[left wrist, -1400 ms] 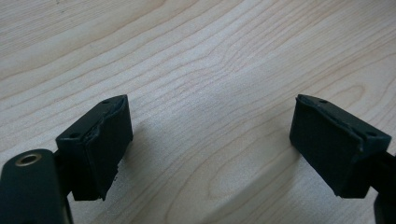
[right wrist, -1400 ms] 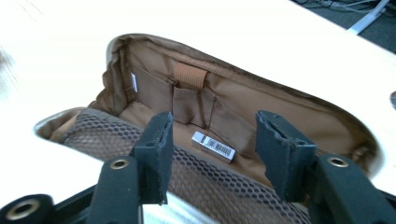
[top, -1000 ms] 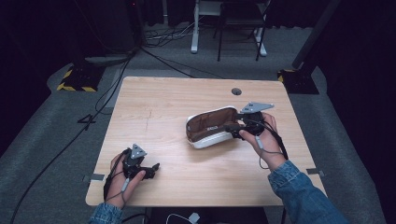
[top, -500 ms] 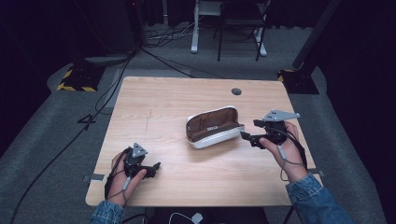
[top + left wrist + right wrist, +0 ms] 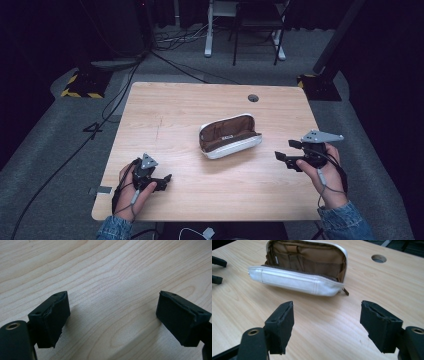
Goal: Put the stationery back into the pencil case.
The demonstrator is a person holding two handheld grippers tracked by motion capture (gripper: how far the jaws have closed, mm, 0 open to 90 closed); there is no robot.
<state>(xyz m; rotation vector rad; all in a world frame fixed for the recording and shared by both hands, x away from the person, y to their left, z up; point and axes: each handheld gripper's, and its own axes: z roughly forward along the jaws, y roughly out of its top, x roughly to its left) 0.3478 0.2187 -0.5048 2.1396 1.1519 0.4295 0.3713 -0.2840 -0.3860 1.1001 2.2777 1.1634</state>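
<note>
Right gripper (image 5: 281,160) hovers, jaws apart and empty, just right of the open pouch (image 5: 230,136) lying mid-surface, left gripper (image 5: 167,180) likewise apart near the front edge; next probably a careful reach for the pouch.

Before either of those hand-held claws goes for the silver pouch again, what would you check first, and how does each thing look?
1. Pouch is unzipped, brown lining showing: ok.
2. Right gripper jaws spread with nothing between them: ok.
3. Left gripper jaws spread over bare wood: ok.
4. Pouch lies apart from both grippers, on the table: ok.
5. Right gripper faces the pouch's long silver side: ok.
6. Whether anything is inside the pouch: cannot tell.
</note>
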